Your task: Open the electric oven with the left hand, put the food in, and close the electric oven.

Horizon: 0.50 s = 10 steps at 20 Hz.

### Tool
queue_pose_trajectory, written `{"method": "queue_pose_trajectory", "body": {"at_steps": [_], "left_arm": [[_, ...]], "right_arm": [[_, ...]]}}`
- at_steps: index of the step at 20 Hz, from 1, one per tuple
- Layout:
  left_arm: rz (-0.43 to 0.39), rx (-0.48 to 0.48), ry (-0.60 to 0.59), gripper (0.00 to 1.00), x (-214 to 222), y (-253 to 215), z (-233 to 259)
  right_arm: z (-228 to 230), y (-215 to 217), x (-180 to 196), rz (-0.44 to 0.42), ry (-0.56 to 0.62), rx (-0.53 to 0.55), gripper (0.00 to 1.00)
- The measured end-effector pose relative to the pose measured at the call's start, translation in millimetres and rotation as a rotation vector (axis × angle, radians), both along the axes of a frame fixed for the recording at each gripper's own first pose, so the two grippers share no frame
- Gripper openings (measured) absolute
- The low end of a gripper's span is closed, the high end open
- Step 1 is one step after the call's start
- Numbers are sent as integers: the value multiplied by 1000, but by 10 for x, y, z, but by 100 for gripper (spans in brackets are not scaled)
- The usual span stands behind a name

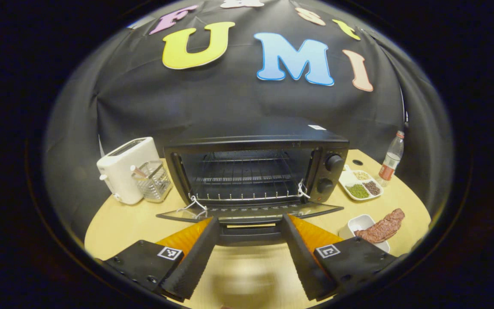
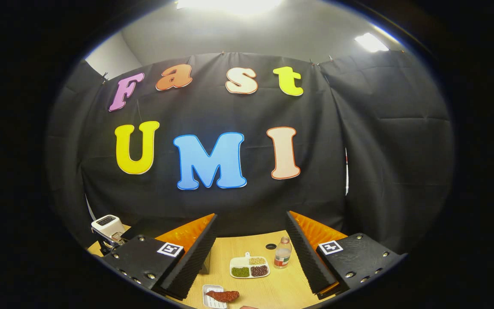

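Note:
The black electric oven point(image 1: 255, 141) stands mid-table with its glass door point(image 1: 247, 212) folded down flat and a wire rack point(image 1: 242, 176) bare inside. My left gripper point(image 1: 250, 219) is open just in front of the door. The door handle point(image 1: 249, 235) lies between its spread fingers, and neither finger touches it. The food, a reddish-brown strip of meat point(image 1: 382, 227), lies across a small white dish point(image 1: 358, 223) to the right of the oven. My right gripper point(image 2: 251, 216) is open and holds nothing, high above the table; the meat point(image 2: 222, 295) lies far below it.
A white toaster point(image 1: 122, 169) and a clear holder point(image 1: 155, 180) stand left of the oven. A sectioned plate of beans point(image 1: 360, 184) and a plastic bottle point(image 1: 392, 161) sit to its right, near the round table's edge point(image 1: 418, 206). The black cloth wall hangs close behind.

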<state>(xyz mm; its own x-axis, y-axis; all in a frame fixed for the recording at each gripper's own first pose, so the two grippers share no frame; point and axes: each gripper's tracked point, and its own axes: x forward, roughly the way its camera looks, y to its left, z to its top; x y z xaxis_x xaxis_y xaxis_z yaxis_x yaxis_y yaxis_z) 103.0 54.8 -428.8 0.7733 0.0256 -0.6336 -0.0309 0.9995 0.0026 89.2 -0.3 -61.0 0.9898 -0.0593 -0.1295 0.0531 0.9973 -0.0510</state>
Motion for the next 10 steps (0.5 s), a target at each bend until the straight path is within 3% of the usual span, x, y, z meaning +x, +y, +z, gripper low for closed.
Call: {"method": "queue_pose_trajectory", "body": {"at_steps": [6, 10], "left_arm": [[-23, 5, 78, 97, -253, -28, -275], [16, -28, 128, 97, -320, 20, -426]], "right_arm": [[-23, 7, -33, -1, 8, 6, 99], [-15, 13, -57, 3, 7, -8, 99]]}}
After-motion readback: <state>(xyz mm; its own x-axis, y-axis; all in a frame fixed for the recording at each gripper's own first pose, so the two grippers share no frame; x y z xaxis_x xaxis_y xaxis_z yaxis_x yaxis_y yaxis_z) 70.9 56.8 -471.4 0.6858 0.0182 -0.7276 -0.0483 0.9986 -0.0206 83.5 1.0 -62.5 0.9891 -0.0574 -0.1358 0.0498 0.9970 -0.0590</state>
